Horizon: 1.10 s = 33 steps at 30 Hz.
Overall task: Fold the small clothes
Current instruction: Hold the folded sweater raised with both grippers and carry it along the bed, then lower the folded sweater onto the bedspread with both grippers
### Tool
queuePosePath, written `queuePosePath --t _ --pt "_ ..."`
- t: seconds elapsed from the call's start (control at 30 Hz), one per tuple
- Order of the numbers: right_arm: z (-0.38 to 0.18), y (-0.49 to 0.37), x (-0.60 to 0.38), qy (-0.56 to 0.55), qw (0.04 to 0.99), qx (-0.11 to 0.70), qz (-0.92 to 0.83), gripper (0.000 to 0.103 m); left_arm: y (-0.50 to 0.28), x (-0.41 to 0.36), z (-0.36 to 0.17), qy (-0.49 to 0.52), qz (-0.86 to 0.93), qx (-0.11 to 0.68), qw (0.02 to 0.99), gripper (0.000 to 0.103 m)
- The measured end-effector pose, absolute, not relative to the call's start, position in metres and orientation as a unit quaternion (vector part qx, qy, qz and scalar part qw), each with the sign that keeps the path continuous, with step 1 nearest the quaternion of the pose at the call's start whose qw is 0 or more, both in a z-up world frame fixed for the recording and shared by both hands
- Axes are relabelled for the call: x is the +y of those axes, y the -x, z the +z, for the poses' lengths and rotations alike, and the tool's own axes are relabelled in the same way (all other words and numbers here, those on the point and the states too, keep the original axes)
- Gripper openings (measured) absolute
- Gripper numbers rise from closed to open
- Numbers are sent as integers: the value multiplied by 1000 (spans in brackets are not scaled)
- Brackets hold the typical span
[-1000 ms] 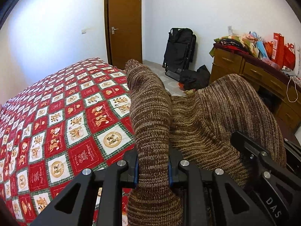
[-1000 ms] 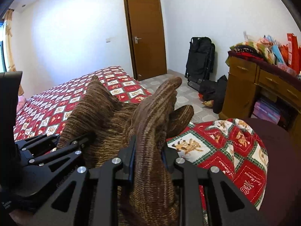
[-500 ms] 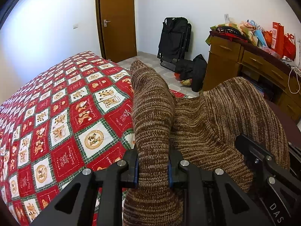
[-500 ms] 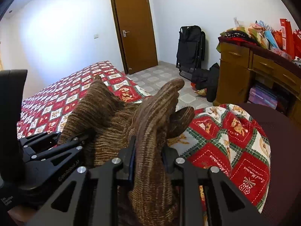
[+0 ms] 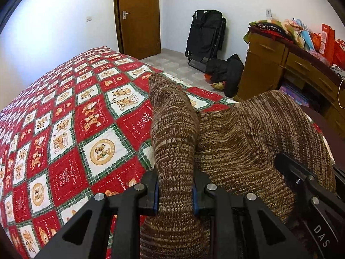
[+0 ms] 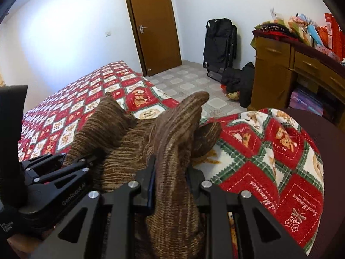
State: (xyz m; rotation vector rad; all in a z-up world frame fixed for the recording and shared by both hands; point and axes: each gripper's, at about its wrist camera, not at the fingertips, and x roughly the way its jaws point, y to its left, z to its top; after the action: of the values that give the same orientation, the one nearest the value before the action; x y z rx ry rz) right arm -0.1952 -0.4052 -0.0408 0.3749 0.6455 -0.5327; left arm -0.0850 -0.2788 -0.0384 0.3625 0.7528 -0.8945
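— Brown knit, one garment, am I right?

— One brown knitted garment (image 5: 237, 133), yes, streaked light and dark. Two grippers hold it. The left gripper (image 5: 175, 191) is clamped on a thick bunched fold of it, and the fold rises up between the blue-edged pads. The right gripper (image 6: 170, 180) is pinched on another bunched fold in the same manner.

— And where does the cloth lie with regard to them?

— It stretches between the two. From the left wrist view the rest of the knit spreads to the right, over to the other gripper at the lower right edge. From the right wrist view it spreads to the left, toward the other gripper there. Each fold sticks out forward past the fingertips.

— What is beneath?

— One bed with a red, white and green patchwork quilt (image 5: 64, 129); the garment is over its near corner, though whether it rests on the quilt I cannot tell.

— Farther off?

— One wooden dresser (image 6: 278, 69) on the right, piled with clothes and bags. One folded black chair (image 5: 204, 36) against the white wall, dark bags on the tiled floor beside it. One brown door (image 6: 155, 26), shut.
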Motion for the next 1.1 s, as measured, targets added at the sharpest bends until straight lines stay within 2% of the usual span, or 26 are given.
queuePosePath --t 0.5,0.7,0.9,0.97,1.03,1.1 --pt "-51 188 -421 -200 895 327 -228 25 71 -280 -55 -145 -405 389 815 23" --pt "-58 184 -438 -248 888 328 -205 26 63 -284 -64 -137 -399 403 812 23" --pt "-59 186 -438 -267 881 336 -199 27 67 -284 -67 -162 -402 388 813 30" --pt "-58 188 -436 -261 881 336 -204 29 63 -278 -64 -150 -405 395 811 44" --pt "-55 193 -432 -252 884 335 -207 32 57 -269 -63 -135 -404 407 808 54" --pt "-52 201 -427 -241 885 337 -210 41 51 -256 -62 -109 -413 427 797 54"
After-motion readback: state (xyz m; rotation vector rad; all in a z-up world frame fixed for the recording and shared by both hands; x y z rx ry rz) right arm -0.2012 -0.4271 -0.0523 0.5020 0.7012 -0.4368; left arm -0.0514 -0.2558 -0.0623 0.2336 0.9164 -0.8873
